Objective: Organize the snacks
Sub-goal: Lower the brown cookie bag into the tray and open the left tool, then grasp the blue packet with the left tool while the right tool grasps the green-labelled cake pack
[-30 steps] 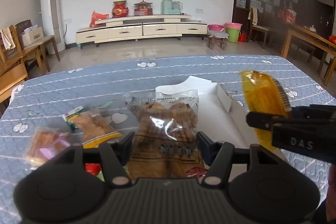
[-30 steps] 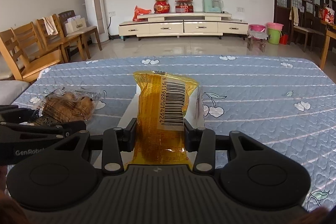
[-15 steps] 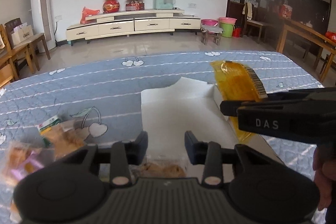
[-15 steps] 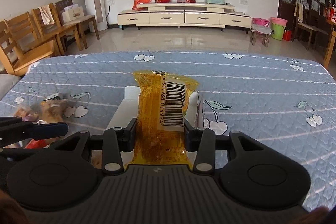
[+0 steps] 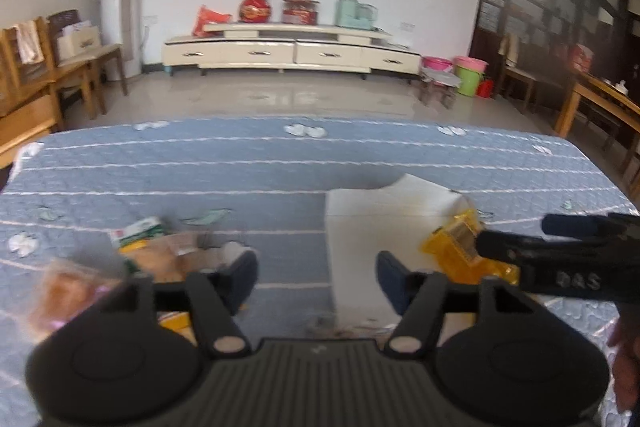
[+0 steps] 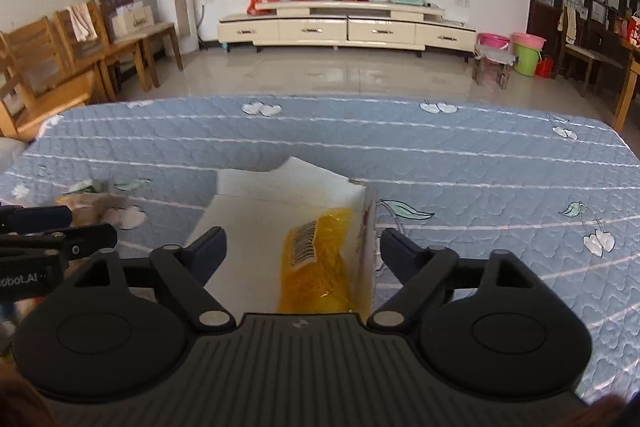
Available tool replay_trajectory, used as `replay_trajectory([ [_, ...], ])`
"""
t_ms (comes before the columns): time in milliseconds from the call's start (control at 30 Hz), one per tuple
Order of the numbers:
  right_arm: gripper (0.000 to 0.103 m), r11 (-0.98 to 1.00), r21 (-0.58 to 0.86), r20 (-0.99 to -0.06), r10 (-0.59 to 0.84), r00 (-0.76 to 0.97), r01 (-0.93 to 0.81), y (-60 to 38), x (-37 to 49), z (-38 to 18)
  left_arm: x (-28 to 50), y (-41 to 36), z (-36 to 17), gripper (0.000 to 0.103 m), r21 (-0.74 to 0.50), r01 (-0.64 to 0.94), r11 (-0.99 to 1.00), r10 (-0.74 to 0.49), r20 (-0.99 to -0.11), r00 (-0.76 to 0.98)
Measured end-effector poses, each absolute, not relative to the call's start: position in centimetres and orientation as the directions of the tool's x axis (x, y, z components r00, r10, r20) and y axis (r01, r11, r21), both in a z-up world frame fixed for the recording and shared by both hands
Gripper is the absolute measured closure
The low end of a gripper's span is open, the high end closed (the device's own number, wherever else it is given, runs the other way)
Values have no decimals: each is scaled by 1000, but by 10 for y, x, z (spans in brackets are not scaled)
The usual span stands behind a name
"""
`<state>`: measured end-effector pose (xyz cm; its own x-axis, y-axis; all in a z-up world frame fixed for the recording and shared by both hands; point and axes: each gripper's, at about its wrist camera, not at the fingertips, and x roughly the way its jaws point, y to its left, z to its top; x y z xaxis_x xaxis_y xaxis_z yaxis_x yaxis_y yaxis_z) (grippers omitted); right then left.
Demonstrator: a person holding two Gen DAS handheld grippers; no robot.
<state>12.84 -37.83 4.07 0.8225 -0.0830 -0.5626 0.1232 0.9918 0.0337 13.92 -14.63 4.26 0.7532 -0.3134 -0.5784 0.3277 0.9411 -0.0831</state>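
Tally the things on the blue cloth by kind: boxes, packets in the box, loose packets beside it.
Box: 1
Packets in the box: 1 clearly seen, the yellow packet
Loose packets left of the box: 2, a tan packet and a pink-orange packet, both blurred
Total: 4 that can be made out; more may be hidden.

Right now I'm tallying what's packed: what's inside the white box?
A yellow snack packet lies inside the white box, against its right wall. The box's near end is hidden behind the right gripper, so anything there cannot be seen.
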Motion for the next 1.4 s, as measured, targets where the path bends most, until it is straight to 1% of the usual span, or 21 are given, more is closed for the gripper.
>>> replay_trajectory([
  [67,0,996,39,-552,-48,832,83,-364,115,42,130,-133,46,27,-66,295,953,-280,-567,775],
  [133,0,999,40,-555,3,832,22,-346,104,39,121,-117,48,25,-54,259,964,-243,-562,790],
  [233,0,996,-5,-585,71,808,-91,-304,97,28,107,-91,50,23,-49,201,978,-193,-564,803],
  [367,0,980,-72,-638,100,763,-188,-254,102,11,91,-58,48,22,-37,149,988,-143,-571,808],
  [500,0,972,-95,-704,86,705,-214,-233,117,-4,78,-32,43,21,-23,109,994,-102,-579,809],
  [567,0,974,-166,-733,-15,680,-157,-233,123,-6,74,-21,42,20,-23,97,995,-93,-579,810],
  [600,0,962,-260,-721,-133,681,-87,-234,125,-5,73,-17,41,20,-23,89,996,-86,-580,810],
  [667,0,918,-395,-653,-315,689,45,-240,125,2,71,-10,40,18,-23,76,997,-75,-577,813],
  [700,0,895,-436,-620,-379,687,100,-242,121,6,71,-7,39,18,-18,70,997,-68,-577,814],
  [733,0,893,-432,-599,-387,701,124,-245,115,12,70,-5,38,17,-14,64,998,-60,-577,815],
  [767,0,920,-375,-607,-333,722,110,-247,107,19,70,-2,37,17,-12,60,998,-56,-578,814],
  [800,0,956,-285,-629,-239,739,67,-249,100,25,70,1,35,17,-14,56,998,-54,-579,813],
  [833,0,973,-227,-642,-177,746,36,-245,97,28,69,6,34,17,-19,50,999,-51,-580,813],
  [933,0,985,-171,-632,-87,770,-29,-233,82,32,64,16,30,16,-16,35,999,-37,-583,812],
  [1033,0,988,-32,-631,98,770,-152,-217,69,32,59,27,25,15,6,15,1000,-8,-588,809],
  [1100,0,981,30,-626,167,761,-190,-205,63,30,56,32,22,14,13,7,1000,2,-596,803],
  [1167,0,977,57,-618,197,761,-206,-192,53,29,53,38,18,14,10,5,1000,2,-604,797],
  [1400,0,971,126,-638,235,733,-202,-186,45,22,47,43,4,13,10,44,999,-28,-623,781],
])
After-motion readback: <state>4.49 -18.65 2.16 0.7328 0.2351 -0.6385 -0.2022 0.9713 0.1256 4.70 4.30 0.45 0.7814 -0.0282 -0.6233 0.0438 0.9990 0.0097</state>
